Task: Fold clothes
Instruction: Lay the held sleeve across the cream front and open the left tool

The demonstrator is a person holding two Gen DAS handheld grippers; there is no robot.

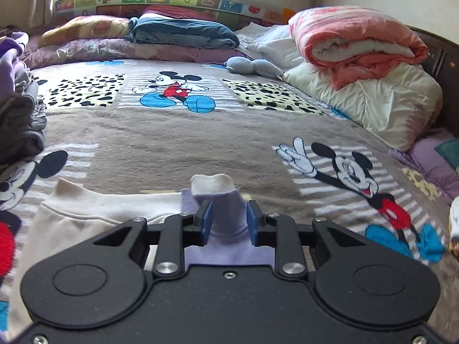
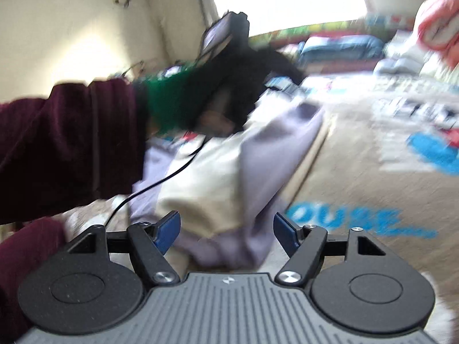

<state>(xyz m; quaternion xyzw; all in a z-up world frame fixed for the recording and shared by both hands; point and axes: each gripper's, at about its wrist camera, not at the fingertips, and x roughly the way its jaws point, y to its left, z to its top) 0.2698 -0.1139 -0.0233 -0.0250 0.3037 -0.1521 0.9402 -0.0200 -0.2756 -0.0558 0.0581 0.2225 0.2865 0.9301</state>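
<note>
Left gripper jaws slightly parted around lavender cuff; right gripper wide, empty.

Left gripper: matte black body, two round side discs, blue pads on black fingers, silver screws at the linkage pivots behind them.

Right gripper: same black linkage and discs, blue pads, silver pivot screws, grey ribbed plate at the rear.

Person: dark maroon velvety sleeve, green cuff, black glove; a thin black cable trails toward the right claw.
</note>
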